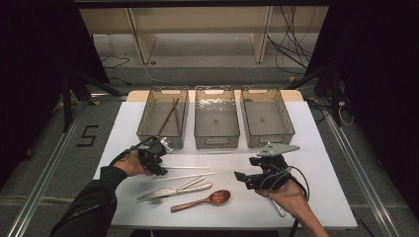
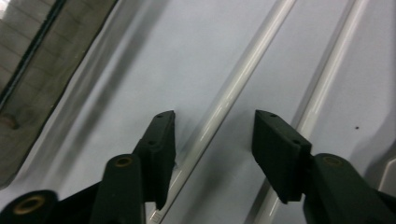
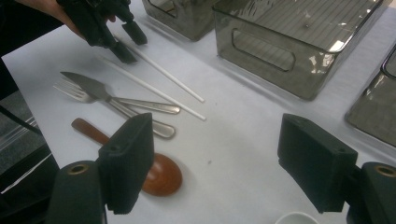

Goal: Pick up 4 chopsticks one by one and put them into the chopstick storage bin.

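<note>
**Left gripper, state.** Located the left gripper at the near-left part of the white table, tips lowered close to the surface. In the left gripper view, noted the jaws roughly half open and standing astride the upper white chopstick. Saw the left pad just beside the stick and the right pad apart from it, with no pressing contact; recorded nothing as held.

**Position of the work item.** In the left gripper view, found the long axis of that chopstick running from 7 o'clock to 1 o'clock, passing straight through the gap. In the high view, read the same axis as 9 o'clock to 3 o'clock, with the free length extending toward 3 o'clock from the tips. Noted the second white chopstick lying nearly parallel, passing under the right jaw.

**Governing relation.** Judged the jaw gap to be set across the stick, not along it, so that closing alone should suffice. Flagged the second stick as near enough to be disturbed by the right pad.

**Destination.** Judged the left bin, at 12 o'clock from the gripper and already containing brown chopsticks, as the likely target.

**Right gripper.** Found the right gripper wide open, empty, hovering over the table near the brown spoon, toward 3 o'clock and well apart from the stick. Rated the left hand as clearly nearer.
</note>
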A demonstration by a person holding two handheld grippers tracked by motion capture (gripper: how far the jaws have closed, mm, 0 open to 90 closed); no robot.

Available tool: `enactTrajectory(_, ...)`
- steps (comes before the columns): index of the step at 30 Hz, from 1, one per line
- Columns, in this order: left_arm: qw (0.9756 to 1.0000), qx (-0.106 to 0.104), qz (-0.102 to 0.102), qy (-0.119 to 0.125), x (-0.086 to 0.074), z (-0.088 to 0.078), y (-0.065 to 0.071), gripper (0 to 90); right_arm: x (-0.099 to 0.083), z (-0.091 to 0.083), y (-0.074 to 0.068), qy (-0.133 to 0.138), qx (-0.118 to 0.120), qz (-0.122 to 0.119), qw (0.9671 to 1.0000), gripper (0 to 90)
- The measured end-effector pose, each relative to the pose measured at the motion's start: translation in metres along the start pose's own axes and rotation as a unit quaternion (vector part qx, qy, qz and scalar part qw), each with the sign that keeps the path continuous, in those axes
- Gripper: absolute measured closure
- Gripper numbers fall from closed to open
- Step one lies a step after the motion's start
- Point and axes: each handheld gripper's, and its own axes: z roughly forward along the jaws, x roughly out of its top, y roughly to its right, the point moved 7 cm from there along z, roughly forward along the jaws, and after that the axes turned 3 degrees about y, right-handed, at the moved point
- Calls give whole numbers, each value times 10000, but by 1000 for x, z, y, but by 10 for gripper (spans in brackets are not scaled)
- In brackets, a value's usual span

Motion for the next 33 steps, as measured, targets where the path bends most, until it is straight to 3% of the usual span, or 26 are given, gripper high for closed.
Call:
enactTrajectory(7, 9999, -83, -14, -107, 2, 0, -1, 542, 0, 0, -1, -25, 13, 4, 10000, 280)
enactTrajectory(15, 9997, -38, -118, -224, 4, 0, 1, 669, -1, 1, -1, -37, 17, -4, 10000, 280)
enactTrajectory(23, 9987, -39, 280, -431, 5, -1, 7, 789, -1, 0, -1, -37, 8, -20, 10000, 280)
enactTrajectory(33, 9979, -45, 534, -362, 4, -1, 9, 837, -1, 0, -1, -44, 8, -18, 10000, 280)
